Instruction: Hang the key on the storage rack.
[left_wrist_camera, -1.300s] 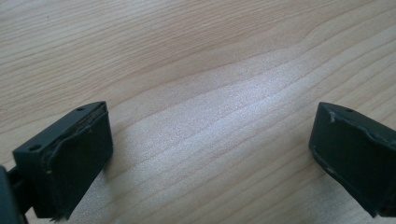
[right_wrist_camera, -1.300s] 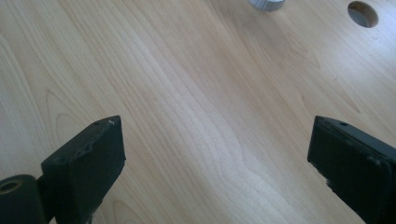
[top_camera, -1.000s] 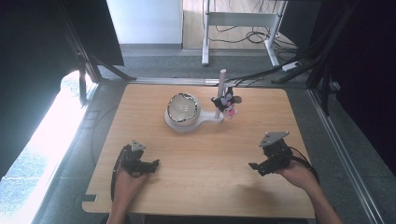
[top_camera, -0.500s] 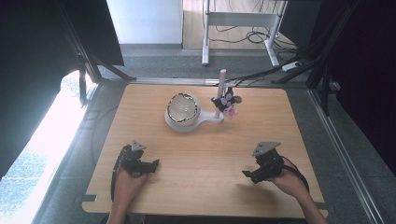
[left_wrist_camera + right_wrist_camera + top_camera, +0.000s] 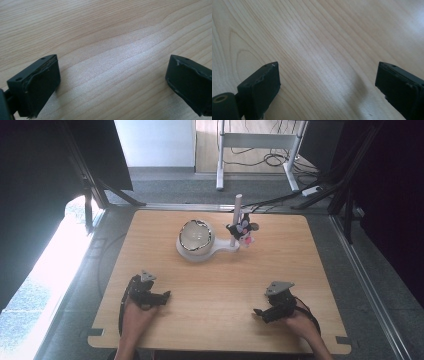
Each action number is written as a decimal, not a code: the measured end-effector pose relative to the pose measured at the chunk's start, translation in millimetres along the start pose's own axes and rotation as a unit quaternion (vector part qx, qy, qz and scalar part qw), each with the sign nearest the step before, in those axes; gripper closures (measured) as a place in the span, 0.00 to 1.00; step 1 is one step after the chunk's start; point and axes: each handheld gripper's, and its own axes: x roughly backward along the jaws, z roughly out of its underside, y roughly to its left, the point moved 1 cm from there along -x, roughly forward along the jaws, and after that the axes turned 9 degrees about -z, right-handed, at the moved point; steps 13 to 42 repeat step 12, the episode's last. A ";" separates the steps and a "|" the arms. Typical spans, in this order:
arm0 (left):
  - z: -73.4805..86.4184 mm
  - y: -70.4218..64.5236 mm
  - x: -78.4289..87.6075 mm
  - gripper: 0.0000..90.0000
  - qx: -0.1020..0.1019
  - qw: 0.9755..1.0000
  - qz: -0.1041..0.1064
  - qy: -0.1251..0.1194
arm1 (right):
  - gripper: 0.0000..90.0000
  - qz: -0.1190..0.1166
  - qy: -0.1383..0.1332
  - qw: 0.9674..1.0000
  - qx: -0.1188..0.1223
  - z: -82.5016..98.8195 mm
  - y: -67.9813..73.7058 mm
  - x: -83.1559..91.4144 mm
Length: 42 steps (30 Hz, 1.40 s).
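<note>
1. nearest the person, both hands sit at the front edge of the wooden table (image 5: 220, 285); left gripper (image 5: 159, 296) at front-left, right gripper (image 5: 260, 312) at front-right; both low over the board, well apart from each other
2. jaws on both are spread wide with nothing between them; each gripper view has bare wood grain in the gap, so both released, holding nothing
3. left gripper's jaws point toward the table's middle, right gripper's jaws point left toward the middle too; forearms come straight in from the bottom
4. farther back, past mid-table, is the white stand (image 5: 200, 251) with a shiny rounded dome (image 5: 195, 235) on it; its long axis runs left-right, dome end left, post end right
5. at the right end a thin upright post (image 5: 236, 217) with a small black-and-white figure (image 5: 242, 230) right against it
6. my guess: stand lies ahead and right of the left gripper, ahead and left of the right one; left looks closer to the dome, right to the figure; either needs a long forward reach
</note>
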 end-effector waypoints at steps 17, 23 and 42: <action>0.2 -0.1 0.1 0.00 0.002 1.000 0.000 -0.001 | 0.02 -0.016 -0.050 0.998 -0.045 13.2 -1.6 -8.5; 0.2 -0.1 0.1 0.00 0.002 1.000 0.000 -0.001 | 0.02 -0.016 -0.050 0.998 -0.045 13.2 -1.6 -8.5; 0.2 -0.1 0.1 0.00 0.002 1.000 0.000 -0.001 | 0.02 -0.016 -0.050 0.998 -0.045 13.2 -1.6 -8.5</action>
